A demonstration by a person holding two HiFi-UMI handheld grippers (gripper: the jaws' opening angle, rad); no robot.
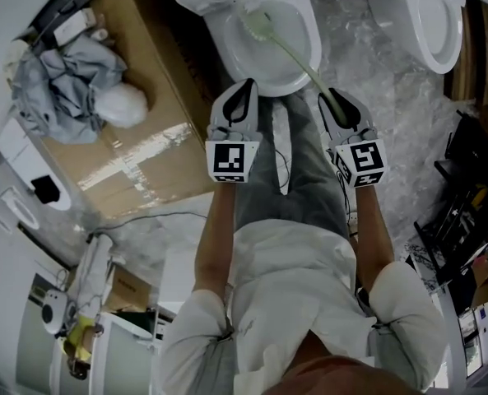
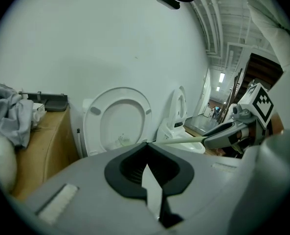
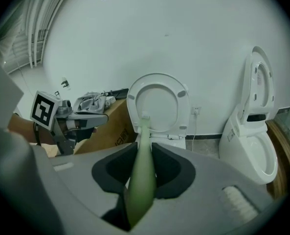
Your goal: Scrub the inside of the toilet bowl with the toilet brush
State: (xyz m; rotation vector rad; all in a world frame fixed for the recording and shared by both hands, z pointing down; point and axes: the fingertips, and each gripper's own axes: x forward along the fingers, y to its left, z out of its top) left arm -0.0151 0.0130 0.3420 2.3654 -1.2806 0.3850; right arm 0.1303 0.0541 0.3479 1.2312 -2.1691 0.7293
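Note:
A white toilet bowl (image 1: 286, 66) stands open at the top of the head view, its lid (image 3: 176, 106) raised against the wall. My right gripper (image 1: 336, 104) is shut on the handle of a pale green toilet brush (image 1: 289, 49), whose bristle head (image 1: 258, 27) reaches into the bowl near its far left side. In the right gripper view the brush handle (image 3: 141, 175) runs straight out between the jaws (image 3: 144, 143). My left gripper (image 1: 244, 93) hovers just before the bowl's front rim, shut with nothing in it (image 2: 145, 144). From there the brush handle (image 2: 179, 141) crosses toward the right gripper (image 2: 228, 133).
A cardboard box (image 1: 137, 138) stands left of the toilet with grey cloth (image 1: 71, 81) and a white bundle (image 1: 124, 104) on top. A second toilet (image 1: 433, 19) is at the upper right. Dark clutter (image 1: 466, 220) lines the right edge. The person's legs stand right before the bowl.

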